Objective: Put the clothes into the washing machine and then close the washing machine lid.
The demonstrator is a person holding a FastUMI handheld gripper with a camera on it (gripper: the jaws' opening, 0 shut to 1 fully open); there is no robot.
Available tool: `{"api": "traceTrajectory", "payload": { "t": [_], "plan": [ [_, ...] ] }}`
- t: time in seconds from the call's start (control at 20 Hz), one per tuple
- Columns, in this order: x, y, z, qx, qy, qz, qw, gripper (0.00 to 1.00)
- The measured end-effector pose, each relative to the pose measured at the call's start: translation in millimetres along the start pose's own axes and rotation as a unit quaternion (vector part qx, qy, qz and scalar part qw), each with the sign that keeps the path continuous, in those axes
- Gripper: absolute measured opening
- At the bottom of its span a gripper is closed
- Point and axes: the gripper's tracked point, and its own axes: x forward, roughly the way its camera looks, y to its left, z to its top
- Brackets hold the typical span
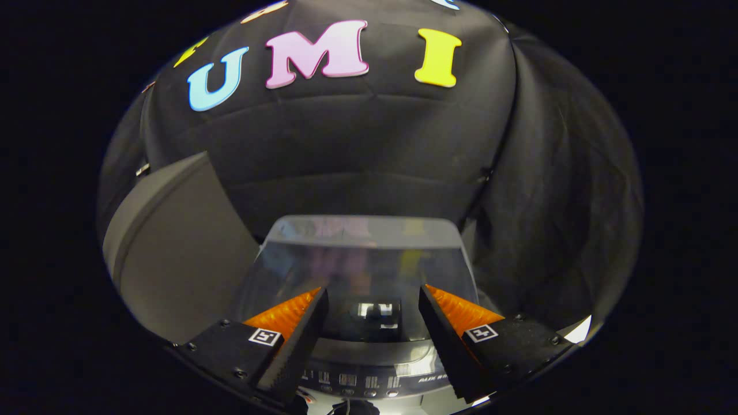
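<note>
Glossy dark washing machine lid point(363, 271) lay shut, flat, just ahead of gripper point(373, 300). Fingers spread apart, grasped nothing, hovered over control panel point(369, 381). Grey rounded object point(173, 242) stood left of machine.

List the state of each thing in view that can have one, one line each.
Washing machine lid: closed, lying flat over the tub, see-through with reflections.
Control panel: at the near edge of the machine, between the fingers; too small to tell any setting.
Gripper: open, fingers spread above the lid, holding nothing.
</note>
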Motion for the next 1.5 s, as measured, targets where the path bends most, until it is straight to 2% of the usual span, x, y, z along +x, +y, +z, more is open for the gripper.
{"api": "traceTrajectory", "payload": {
  "t": [0.3,1.0,1.25,1.5],
  "plan": [
    [-11.9,21.4,-38.8,-0.030,0.019,0.015,0.999,0.99],
    [-6.0,28.5,-18.1,-0.033,0.004,0.028,0.999,0.99],
    [-7.9,30.8,10.0,-0.007,-0.036,0.018,0.999,0.99],
    [-43.0,39.3,93.1,0.011,-0.159,-0.009,0.987,0.99]
  ]
}}
